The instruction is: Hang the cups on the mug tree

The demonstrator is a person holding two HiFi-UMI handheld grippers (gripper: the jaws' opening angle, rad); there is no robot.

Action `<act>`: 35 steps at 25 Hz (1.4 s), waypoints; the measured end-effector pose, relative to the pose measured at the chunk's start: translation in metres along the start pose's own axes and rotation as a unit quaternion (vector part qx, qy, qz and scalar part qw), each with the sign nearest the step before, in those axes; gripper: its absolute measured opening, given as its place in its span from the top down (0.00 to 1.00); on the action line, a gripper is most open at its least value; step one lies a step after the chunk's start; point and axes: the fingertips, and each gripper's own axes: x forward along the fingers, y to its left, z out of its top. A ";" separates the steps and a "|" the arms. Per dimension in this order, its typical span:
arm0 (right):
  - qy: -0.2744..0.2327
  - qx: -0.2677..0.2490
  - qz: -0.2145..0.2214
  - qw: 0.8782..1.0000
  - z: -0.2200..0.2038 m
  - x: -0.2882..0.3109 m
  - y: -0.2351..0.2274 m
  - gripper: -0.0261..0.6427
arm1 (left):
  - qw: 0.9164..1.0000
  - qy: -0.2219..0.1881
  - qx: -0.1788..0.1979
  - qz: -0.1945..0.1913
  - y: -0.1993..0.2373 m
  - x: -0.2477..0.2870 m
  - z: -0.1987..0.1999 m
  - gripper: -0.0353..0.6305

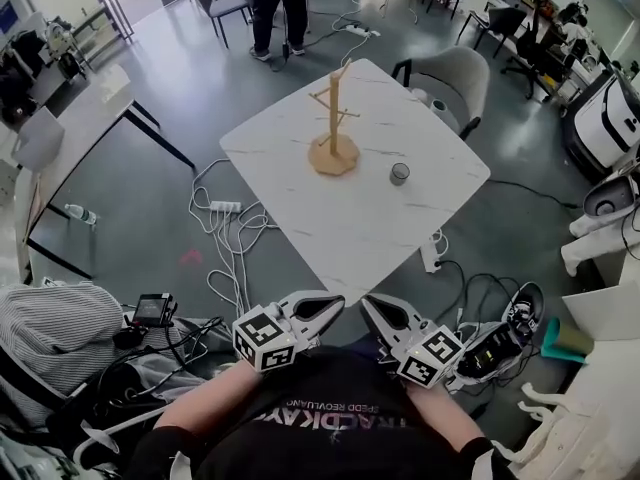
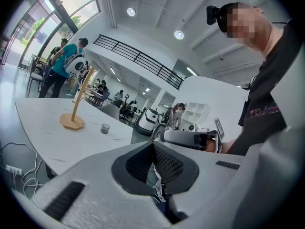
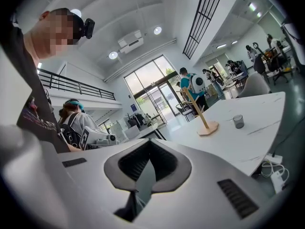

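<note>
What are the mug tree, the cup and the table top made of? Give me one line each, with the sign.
Mug tree: likely bare wood; pale tan, matte pole, pegs and base.
Cup: probably glass or clear plastic; greyish and see-through, too small to settle.
Table top: white with faint grey veins, a marble look; stone or laminate, cannot tell.

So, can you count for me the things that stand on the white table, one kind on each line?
Mug tree: 1
Cup: 1
Total on the table: 2
</note>
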 end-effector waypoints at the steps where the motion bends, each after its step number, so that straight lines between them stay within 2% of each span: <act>1: 0.000 0.001 0.002 1.000 0.001 0.001 -0.001 0.95 | 1.000 -0.002 0.001 0.001 0.000 0.001 0.002 0.95; 7: 0.002 0.000 0.016 1.000 0.009 0.007 -0.009 0.95 | 1.000 -0.008 0.001 0.014 0.006 0.009 0.009 0.95; 14: -0.001 0.004 0.025 1.000 0.035 0.000 -0.039 0.95 | 0.999 -0.015 0.002 0.036 0.008 0.029 0.020 0.95; 17: 0.003 0.007 0.033 0.999 0.043 0.005 -0.049 0.95 | 0.998 -0.019 -0.011 0.050 0.018 0.035 0.021 0.95; 21: 0.019 0.006 0.016 1.000 0.045 -0.013 -0.067 0.95 | 0.999 -0.020 -0.029 0.036 0.014 0.061 0.016 0.95; 29: 0.056 0.005 0.106 0.993 0.053 0.020 -0.081 0.95 | 0.990 -0.048 -0.039 0.126 0.030 0.058 0.025 0.95; 35: 0.068 -0.006 0.137 0.988 0.063 0.009 -0.100 0.95 | 0.984 -0.064 -0.044 0.162 0.024 0.076 0.024 0.95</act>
